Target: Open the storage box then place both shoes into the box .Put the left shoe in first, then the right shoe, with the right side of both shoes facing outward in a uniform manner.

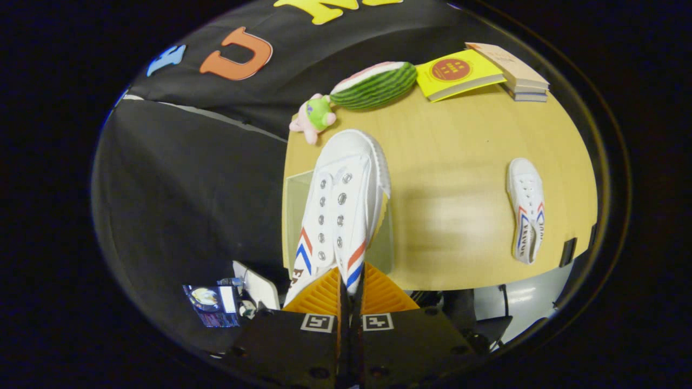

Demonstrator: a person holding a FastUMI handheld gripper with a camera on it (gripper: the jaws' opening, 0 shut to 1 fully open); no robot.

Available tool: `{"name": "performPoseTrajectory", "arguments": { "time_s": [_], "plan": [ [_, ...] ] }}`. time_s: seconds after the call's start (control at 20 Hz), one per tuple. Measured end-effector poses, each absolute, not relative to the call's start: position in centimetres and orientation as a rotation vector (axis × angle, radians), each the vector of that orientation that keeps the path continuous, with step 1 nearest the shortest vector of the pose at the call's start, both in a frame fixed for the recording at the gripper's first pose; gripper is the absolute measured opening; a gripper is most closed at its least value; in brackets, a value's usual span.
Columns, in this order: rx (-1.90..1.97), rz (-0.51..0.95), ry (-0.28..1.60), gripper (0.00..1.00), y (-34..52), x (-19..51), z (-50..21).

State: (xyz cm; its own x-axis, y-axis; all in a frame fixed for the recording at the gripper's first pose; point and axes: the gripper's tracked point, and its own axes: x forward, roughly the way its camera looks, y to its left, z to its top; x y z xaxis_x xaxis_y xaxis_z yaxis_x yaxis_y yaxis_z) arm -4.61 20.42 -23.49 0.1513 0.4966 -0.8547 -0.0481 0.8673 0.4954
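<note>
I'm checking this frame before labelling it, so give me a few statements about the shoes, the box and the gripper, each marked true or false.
1. The hand-held gripper is shut on a white shoe. True.
2. The held shoe hangs over the clear storage box. True.
3. The other shoe already lies in the box. False: it lies on the wooden table, apart from the box.
4. A watermelon-slice toy lies beyond the held shoe. True.
5. The yellow book lies between the two shoes. False: it lies at the table's far side, beside the watermelon toy.
</note>
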Motion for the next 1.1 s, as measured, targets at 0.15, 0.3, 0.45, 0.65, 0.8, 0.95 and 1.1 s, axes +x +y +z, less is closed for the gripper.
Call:
{"name": "performPoseTrajectory", "arguments": {
  "time_s": [0.15,0.3,0.45,0.65,0.8,0.95,1.1],
  "plan": [
    [0.395,0.426,1.401,0.06,25.2,-4.9,-24.9],
    [0.378,0.433,1.413,0.06,29.1,-5.1,-27.1],
    [0.353,0.417,1.41,0.06,31.9,-4.9,-29.9],
    [0.329,0.379,1.405,0.06,33.6,-4.3,-33.5],
    [0.328,0.353,1.421,0.06,34.4,-4.4,-35.9],
    [0.365,0.333,1.441,0.06,35.9,-4.8,-37.4],
    [0.381,0.329,1.437,0.06,36.4,-4.6,-38.3]
  ]
}}
